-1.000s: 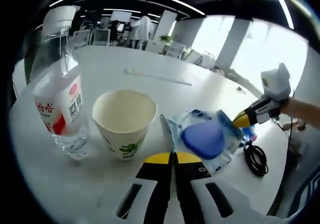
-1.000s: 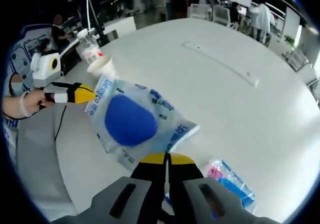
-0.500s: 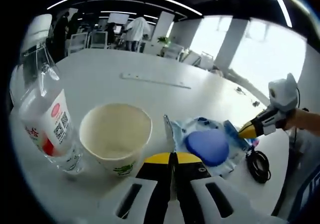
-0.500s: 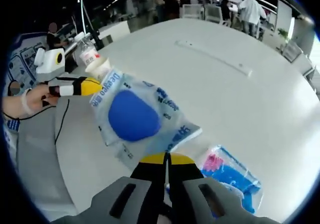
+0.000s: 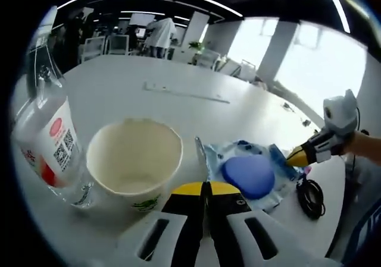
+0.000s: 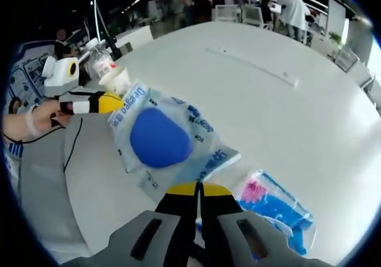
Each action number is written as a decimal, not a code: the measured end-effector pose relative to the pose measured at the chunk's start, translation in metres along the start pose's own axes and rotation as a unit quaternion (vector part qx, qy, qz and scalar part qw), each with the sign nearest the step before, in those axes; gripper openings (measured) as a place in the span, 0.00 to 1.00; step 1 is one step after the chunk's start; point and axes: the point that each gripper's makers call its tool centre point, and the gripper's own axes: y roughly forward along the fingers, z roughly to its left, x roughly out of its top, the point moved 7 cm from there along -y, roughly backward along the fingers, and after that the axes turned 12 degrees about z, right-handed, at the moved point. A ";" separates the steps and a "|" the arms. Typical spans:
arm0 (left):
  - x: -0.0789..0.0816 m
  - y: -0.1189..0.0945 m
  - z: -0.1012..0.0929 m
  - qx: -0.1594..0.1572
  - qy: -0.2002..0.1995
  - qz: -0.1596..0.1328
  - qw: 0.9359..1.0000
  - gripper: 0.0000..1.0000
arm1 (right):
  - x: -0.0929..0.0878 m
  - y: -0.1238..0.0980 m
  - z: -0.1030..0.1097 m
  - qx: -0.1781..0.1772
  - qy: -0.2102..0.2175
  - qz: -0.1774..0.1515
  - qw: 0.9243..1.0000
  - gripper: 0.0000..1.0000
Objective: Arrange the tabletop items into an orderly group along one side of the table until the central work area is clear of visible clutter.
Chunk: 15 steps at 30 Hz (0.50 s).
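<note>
You're pinching pouch (image 6: pixel 159 141) from both ends: right gripper (image 6: pixel 196 189) w/ jaws clamped on near edge, left gripper (image 5: pixel 205 188) jaws together on opp. corner, likely keeping it taut to slide next to cup (image 5: pixel 134 163) and bottle (image 5: pixel 44 136), grouped at table (image 6: pixel 286 124) edge. Second packet (image 6: pixel 275 212) lying just beside right jaws, not yet grouped. Cable (image 5: pixel 311 197) coiling near pouch. Table white, round, centre mostly bare. Open office behind, people standing far off.

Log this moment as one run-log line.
left gripper: shut on blue pouch | right gripper: shut on same pouch | paper cup, bottle beside it
</note>
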 end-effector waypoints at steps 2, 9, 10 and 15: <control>0.000 0.001 0.001 0.001 -0.002 0.000 1.000 0.00 | 0.000 0.001 0.001 0.001 -0.001 0.001 1.000 0.00; -0.002 0.004 0.003 0.005 0.000 0.001 1.000 0.00 | -0.001 0.003 0.002 0.003 -0.001 0.002 1.000 0.00; -0.002 0.004 0.003 0.005 -0.001 0.001 1.000 0.00 | -0.001 0.003 0.002 0.002 -0.002 0.002 1.000 0.00; -0.001 0.004 0.003 0.009 0.002 0.001 1.000 0.00 | 0.000 0.003 0.005 0.003 -0.004 0.002 1.000 0.00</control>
